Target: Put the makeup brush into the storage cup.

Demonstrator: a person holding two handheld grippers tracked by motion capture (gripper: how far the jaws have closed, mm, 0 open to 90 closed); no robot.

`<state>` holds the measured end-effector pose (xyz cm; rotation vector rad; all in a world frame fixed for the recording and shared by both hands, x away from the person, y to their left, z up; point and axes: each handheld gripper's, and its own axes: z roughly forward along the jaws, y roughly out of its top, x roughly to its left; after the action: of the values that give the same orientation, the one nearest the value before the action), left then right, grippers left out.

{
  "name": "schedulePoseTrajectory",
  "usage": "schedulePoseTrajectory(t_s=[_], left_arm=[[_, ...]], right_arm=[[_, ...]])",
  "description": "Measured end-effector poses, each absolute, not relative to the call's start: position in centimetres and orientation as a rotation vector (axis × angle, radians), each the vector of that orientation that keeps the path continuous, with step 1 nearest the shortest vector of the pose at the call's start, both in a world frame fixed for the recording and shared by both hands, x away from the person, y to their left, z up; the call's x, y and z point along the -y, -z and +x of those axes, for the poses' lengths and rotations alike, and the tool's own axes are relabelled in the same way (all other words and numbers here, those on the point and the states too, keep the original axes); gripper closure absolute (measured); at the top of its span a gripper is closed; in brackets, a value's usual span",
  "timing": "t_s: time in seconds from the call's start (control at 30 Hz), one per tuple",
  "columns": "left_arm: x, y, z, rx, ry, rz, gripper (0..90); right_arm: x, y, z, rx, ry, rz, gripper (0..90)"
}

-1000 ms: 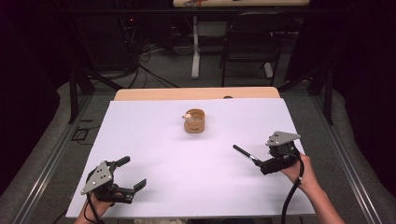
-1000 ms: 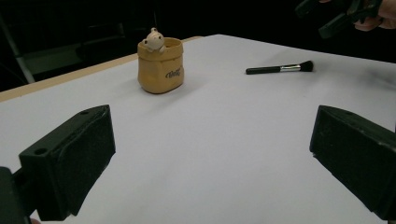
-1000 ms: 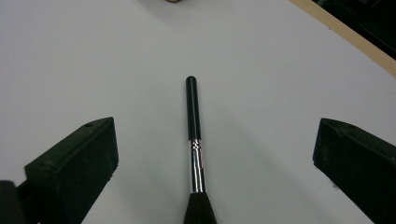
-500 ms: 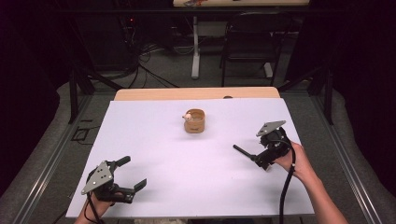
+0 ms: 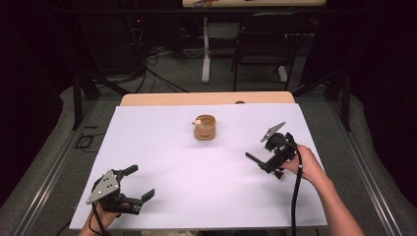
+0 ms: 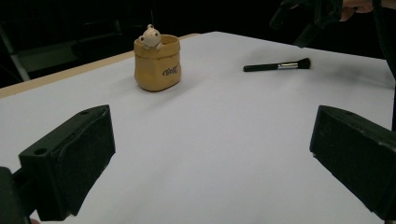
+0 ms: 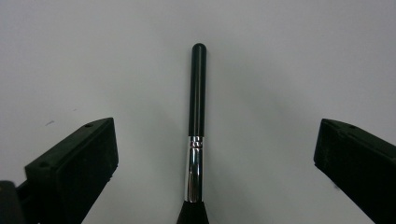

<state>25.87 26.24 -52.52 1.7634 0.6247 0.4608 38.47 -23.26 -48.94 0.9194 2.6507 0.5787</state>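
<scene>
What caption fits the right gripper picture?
Open right gripper poised over a black makeup brush lying on the white table.

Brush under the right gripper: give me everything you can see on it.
The makeup brush has a slim glossy black handle with a rounded tip, a shiny silver ferrule and a dark bristle head. It lies flat on the white table cover, apart from the tan pot. The right gripper hovers over it with jaws open on either side, ferrule centred between them, not touching it.
</scene>
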Motion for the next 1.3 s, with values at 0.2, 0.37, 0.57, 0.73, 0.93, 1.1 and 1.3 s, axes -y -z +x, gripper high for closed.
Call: schedulePoseTrajectory(t_s=[0.2, 0.37, 0.57, 0.73, 0.93, 1.1, 1.3], left_arm=[[-26.2, 52.5, 25.9, -0.621, -0.459, 1.768, 0.0], [-26.2, 52.5, 25.9, -0.62, -0.46, 1.769, 0.0], [-26.1, 52.5, 26.0, -0.622, -0.46, 1.771, 0.0], [-26.1, 52.5, 25.9, -0.621, -0.46, 1.772, 0.1], [-26.2, 52.5, 26.0, -0.614, -0.452, 1.772, 0.0], [-26.1, 52.5, 25.9, -0.609, -0.45, 1.778, 0.0], [-26.1, 52.5, 26.0, -0.61, -0.449, 1.78, 0.0]], right_arm=[[23.0, 49.3, 38.5, -2.708, -0.46, 0.957, 12.9], [22.8, 49.6, 38.4, -2.714, -0.412, 0.954, 24.6], [22.5, 50.5, 38.5, -2.777, -0.34, 0.959, 44.2], [22.4, 51.5, 38.7, -2.816, -0.243, 0.989, 56.8], [22.1, 52.0, 38.9, -2.821, -0.165, 1.017, 65.2], [21.9, 52.2, 39.0, -2.835, -0.104, 1.012, 69.7], [21.8, 52.5, 38.9, -2.834, -0.131, 1.023, 75.4]])
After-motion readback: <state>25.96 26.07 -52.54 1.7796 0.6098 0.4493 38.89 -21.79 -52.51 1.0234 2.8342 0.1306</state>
